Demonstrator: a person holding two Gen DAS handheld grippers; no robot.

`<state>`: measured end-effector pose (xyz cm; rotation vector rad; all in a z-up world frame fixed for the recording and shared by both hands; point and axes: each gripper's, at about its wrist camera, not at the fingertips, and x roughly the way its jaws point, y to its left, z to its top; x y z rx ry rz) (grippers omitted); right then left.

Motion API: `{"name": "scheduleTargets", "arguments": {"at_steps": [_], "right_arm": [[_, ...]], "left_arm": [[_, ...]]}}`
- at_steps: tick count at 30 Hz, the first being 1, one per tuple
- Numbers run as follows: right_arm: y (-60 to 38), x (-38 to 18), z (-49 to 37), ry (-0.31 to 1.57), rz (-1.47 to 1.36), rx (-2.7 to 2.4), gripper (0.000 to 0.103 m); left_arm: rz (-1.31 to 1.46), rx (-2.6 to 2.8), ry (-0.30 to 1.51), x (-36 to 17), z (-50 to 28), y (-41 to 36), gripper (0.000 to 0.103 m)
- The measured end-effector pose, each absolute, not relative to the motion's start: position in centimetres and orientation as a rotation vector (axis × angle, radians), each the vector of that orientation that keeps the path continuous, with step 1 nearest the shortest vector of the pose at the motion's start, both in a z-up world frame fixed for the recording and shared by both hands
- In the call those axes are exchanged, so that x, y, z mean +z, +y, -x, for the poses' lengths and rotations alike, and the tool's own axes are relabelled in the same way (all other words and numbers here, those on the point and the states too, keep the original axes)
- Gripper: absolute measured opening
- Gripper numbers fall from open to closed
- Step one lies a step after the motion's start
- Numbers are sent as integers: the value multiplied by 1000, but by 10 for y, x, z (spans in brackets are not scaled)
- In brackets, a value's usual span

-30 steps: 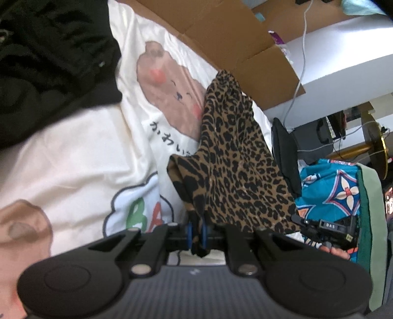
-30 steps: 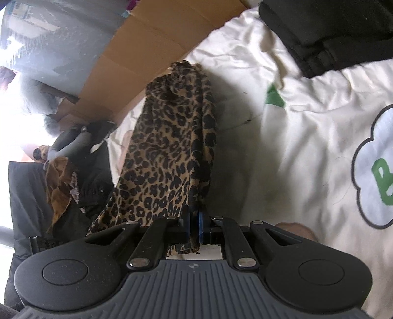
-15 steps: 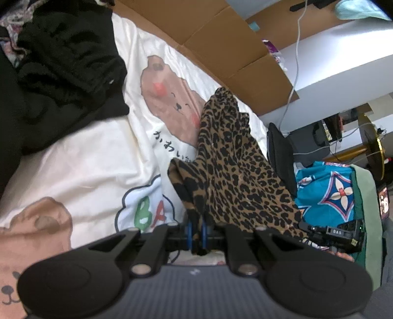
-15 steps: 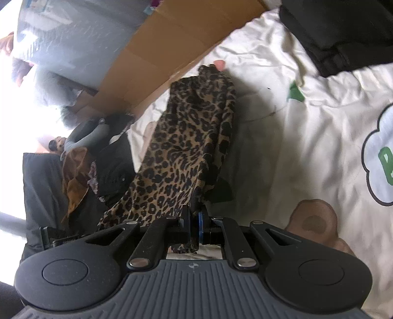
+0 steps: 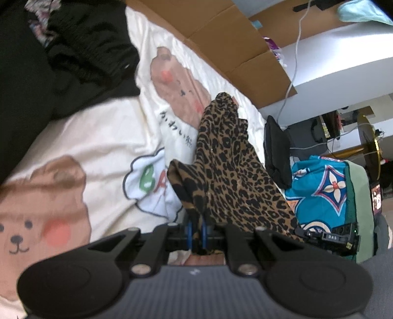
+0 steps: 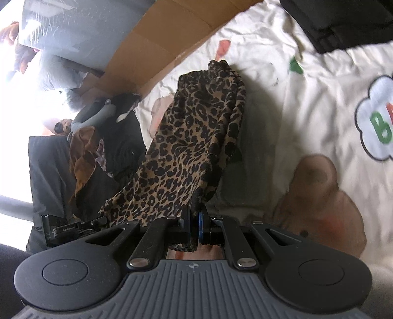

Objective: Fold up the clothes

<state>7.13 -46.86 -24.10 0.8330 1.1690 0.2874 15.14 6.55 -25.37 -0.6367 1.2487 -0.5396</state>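
Observation:
A leopard-print garment [image 5: 228, 169] is stretched between both grippers over a white bedspread with bear prints [image 5: 98, 137]. My left gripper [image 5: 195, 229] is shut on one near corner of it, the cloth bunched between the blue pads. In the right wrist view the same leopard-print garment [image 6: 186, 147] runs away from me, its far end resting on the bedspread [image 6: 307, 103]. My right gripper [image 6: 194, 227] is shut on the other near corner. The far edge lies crumpled near the cardboard.
Black clothes [image 5: 63, 61] are piled at the far side of the bed, also black clothes [image 6: 343, 22] in the right view. Flattened cardboard [image 5: 233, 41] lines the bed's edge. A teal patterned cloth [image 5: 324, 189] and a dark heap with brown fabric [image 6: 83, 152] lie beside the bed.
Both grippers have pulled back toward me with the garment, dragging it along the bedspread. More of the bear print and black pile shows now. Both grips stayed shut.

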Motion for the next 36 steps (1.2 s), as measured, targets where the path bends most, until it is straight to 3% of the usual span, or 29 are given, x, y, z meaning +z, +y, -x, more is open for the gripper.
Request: {"name": "scheduleTargets", "arguments": {"at_steps": [26, 36], "right_arm": [[-503, -271, -87, 1002, -1082, 150, 4], [-508, -292, -125, 979, -1107, 91, 4]], "left_arm": [[851, -512, 1141, -269, -212, 59, 8], [863, -478, 1124, -298, -259, 48, 8]]}}
